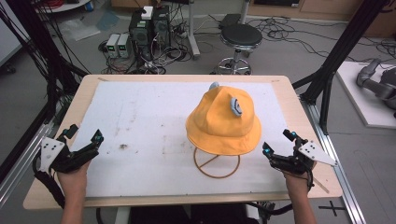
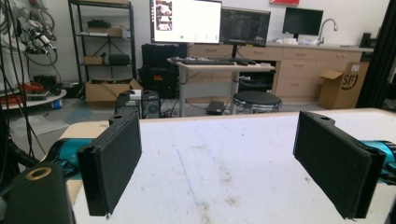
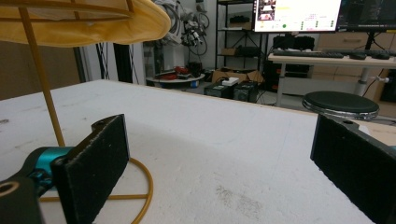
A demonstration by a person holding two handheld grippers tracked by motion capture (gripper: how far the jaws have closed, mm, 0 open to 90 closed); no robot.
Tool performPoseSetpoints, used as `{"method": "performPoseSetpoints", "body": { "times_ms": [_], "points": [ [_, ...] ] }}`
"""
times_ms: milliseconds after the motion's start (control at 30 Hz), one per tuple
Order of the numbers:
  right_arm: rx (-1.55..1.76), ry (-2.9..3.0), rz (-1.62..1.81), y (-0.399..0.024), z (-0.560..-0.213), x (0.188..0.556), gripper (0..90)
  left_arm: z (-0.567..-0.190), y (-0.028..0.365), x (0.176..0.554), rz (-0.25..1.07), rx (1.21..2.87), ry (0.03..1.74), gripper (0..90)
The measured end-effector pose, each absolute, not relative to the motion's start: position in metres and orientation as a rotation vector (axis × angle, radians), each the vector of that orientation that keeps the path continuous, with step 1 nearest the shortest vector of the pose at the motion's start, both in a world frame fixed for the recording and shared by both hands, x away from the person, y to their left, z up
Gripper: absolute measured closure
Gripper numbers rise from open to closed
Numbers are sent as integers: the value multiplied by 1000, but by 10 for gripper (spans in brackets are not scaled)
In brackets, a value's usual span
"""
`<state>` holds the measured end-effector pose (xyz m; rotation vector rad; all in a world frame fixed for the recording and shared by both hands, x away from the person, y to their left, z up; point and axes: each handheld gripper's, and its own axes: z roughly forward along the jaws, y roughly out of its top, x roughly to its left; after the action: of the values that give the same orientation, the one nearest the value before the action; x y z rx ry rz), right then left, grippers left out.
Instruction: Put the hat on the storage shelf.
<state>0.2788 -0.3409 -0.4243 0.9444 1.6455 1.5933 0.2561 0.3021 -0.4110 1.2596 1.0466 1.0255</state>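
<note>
Currently the yellow bucket hat (image 1: 223, 122) sits on a wire hat stand (image 1: 217, 164), right of centre on the white mat (image 1: 140, 135). Left gripper (image 1: 84, 137) low at the near-left edge, jaws wide, nothing between them. Right gripper (image 1: 280, 145) just right of the stand's ring base, jaws wide, empty, apparently clear of the hat brim.

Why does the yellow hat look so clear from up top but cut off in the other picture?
High view: even light shows the whole hat sharply. Right gripper view: the camera sits low and close, so just the brim fits, with the jaws slightly blurred.
</note>
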Motion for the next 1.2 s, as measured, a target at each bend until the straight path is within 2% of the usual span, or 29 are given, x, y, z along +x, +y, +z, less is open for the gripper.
{"method": "performPoseSetpoints", "body": {
  "times_ms": [1200],
  "points": [
    [934, 1654, 1588, -336, -425, 278, 41, -418, 297, 257, 975, 1329, 1035, 157]
  ]
}}
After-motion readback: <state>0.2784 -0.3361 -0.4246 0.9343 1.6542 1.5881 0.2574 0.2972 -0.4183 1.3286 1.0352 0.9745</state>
